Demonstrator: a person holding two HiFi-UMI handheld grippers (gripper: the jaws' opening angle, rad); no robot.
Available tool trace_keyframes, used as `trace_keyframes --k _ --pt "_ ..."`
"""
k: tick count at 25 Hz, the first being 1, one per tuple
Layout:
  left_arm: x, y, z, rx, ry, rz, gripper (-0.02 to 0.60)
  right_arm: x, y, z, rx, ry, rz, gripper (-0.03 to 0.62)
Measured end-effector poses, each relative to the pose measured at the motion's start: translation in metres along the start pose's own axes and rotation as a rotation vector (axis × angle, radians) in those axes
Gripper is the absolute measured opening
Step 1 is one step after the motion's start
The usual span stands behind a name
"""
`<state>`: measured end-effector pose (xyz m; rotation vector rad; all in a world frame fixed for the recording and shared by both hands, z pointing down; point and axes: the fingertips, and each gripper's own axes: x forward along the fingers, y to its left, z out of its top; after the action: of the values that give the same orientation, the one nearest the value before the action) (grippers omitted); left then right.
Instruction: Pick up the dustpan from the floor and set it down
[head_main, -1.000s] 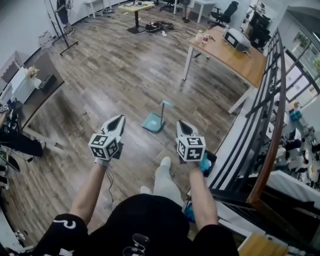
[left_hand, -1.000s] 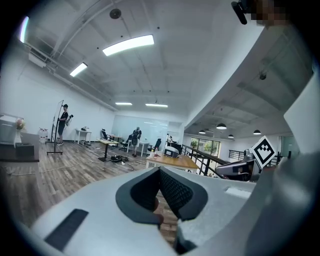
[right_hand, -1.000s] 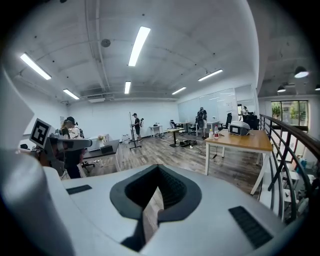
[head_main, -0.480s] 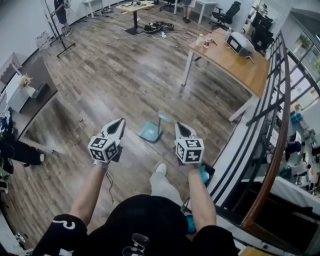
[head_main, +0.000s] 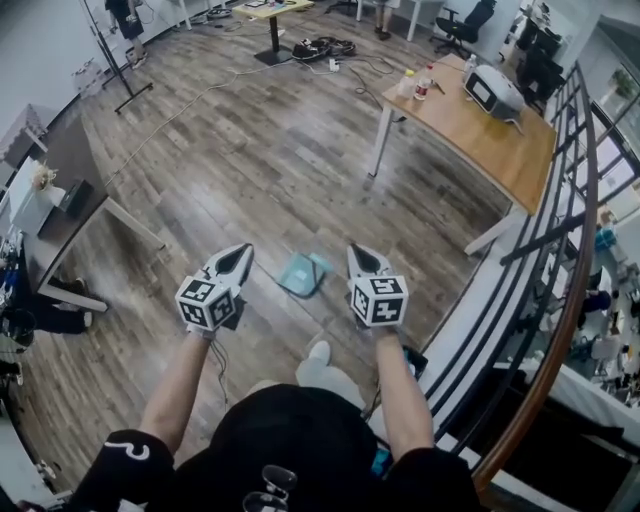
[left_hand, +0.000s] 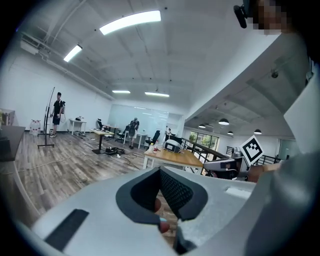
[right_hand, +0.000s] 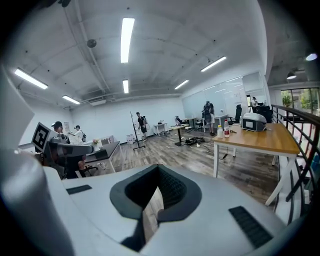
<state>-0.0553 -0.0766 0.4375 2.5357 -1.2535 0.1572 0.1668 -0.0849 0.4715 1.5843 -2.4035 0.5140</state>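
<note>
Head view: the teal dustpan (head_main: 300, 274) lies on the wooden floor (head_main: 250, 150), just ahead of the person's shoe (head_main: 318, 352), and shows between the two grippers. The left gripper (head_main: 236, 258) and the right gripper (head_main: 361, 256) are held out side by side at about chest level, well above the pan, each pointing forward and slightly down. That pose probably suits walking up to the pan, not reaching for it. Neither gripper touches anything. A wooden worktop (head_main: 490, 140) stands farther off to the right, beside a railing (head_main: 560, 250).

Left gripper view: the jaws are closed together with nothing held; only a sliver of floor and a small reddish blur that I cannot identify show through the notch below their pads. The view looks across the room, so the dustpan is out of sight here.

Right gripper view: these jaws are fully closed and empty too, with floorboards showing through the gap under them. They will likely need to part and dip low before any pickup, a step not yet begun
</note>
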Motion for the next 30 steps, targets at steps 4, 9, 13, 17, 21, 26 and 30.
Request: trace_keyframes --k 4,9,13,17,21,26,30 --pt "0.024 0.004 -0.002 0.002 0.019 0.006 -0.002 0.027 -0.015 0.002 0.002 0.012 0.029 -0.005" --pt "0.041 0.006 -0.008 0.034 0.049 0.032 -0.002 0.044 -0.025 0.006 -0.004 0.02 0.06 -0.005" --pt "0.046 0.016 -0.003 0.011 0.025 0.051 -0.002 0.054 -0.025 0.007 -0.012 0.03 0.075 -0.005" --pt "0.049 0.028 -0.006 0.005 0.025 0.065 -0.002 0.065 -0.023 0.004 -0.021 0.048 0.084 -0.005" --pt "0.051 0.039 -0.01 0.007 0.03 0.068 -0.002 0.078 -0.017 -0.002 -0.035 0.064 0.092 -0.005" --pt "0.06 0.048 -0.019 -0.003 0.029 0.077 -0.002 0.091 -0.014 -0.014 -0.064 0.089 0.114 -0.005" --pt "0.067 0.059 -0.029 -0.006 0.032 0.078 -0.002 0.107 -0.011 -0.032 -0.078 0.117 0.133 -0.005"
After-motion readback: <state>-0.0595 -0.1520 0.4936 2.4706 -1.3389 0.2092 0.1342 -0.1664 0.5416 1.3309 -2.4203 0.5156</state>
